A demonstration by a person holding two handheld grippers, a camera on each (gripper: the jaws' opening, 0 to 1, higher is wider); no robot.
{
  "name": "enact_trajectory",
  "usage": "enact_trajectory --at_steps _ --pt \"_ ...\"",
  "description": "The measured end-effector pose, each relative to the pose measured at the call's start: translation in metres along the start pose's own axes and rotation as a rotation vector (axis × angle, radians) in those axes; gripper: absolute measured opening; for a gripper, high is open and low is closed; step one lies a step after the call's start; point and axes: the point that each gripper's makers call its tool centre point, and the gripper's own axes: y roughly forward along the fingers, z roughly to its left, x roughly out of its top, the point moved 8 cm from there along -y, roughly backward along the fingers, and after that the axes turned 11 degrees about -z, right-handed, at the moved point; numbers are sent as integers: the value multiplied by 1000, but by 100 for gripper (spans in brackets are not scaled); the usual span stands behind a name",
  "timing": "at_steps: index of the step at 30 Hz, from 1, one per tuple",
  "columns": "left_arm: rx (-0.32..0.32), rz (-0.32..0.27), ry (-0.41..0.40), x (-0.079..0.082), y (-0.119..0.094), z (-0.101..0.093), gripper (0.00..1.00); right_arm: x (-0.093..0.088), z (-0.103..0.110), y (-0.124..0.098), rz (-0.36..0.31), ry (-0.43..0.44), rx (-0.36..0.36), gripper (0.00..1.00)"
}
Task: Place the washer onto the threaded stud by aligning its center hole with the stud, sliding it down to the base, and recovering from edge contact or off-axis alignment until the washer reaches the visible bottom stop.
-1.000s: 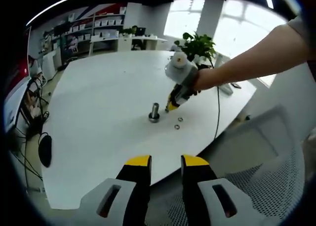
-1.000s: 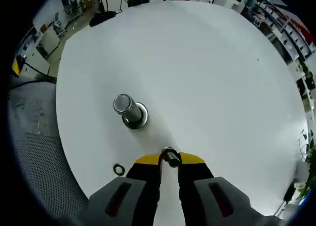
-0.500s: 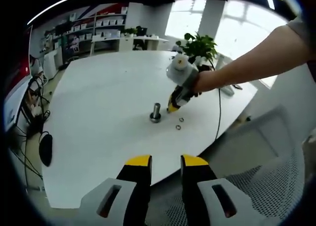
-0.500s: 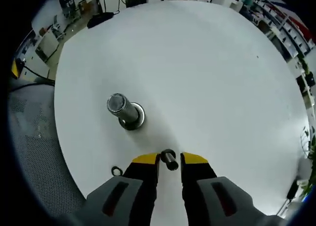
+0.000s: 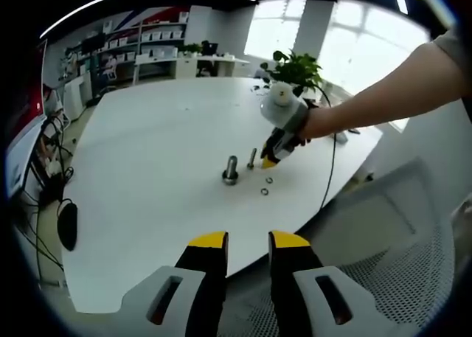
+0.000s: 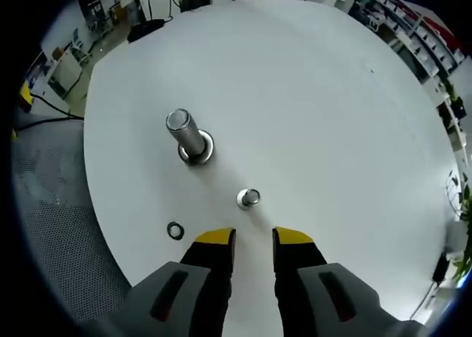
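Released from the right gripper (image 6: 254, 237), whose jaws now stand spread and empty, a small metal stud (image 6: 248, 198) stands upright on the round white table (image 6: 310, 94). Beside it are a taller shiny threaded stud (image 6: 189, 136) and a flat dark washer (image 6: 175, 230). Left gripper (image 5: 247, 241) jaws hang parted over the table's edge, with office shelves beyond.

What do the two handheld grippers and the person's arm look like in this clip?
Both the left gripper and the right gripper have black jaws with yellow tips on grey bodies with dark slots. In the left gripper view, the right gripper carries a pale grey rounded housing on top. The person's arm is bare up to a short light sleeve.
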Motion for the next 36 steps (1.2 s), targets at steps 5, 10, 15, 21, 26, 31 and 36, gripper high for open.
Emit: enact_trajectory --at_steps 5,10,15,21,26,31,36 --pt "-1 0 4 0 0 0 19 -5 14 -1 12 7 27 24" --pt "-2 -4 4 1 0 0 19 -10 26 1 27 3 49 24" --pt "-13 -20 10 2 -1 -2 19 -16 35 0 49 -18 52 24" --pt "-7 -9 20 1 0 -1 20 -20 39 3 93 -83 50 24" --pt "-2 -13 23 2 -1 -1 20 -18 44 4 71 -137 69 19" --pt "2 -14 23 2 -1 0 19 -16 37 6 89 -53 101 17" --pt "-2 -10 26 2 -1 -1 19 -15 40 8 115 -104 102 17"
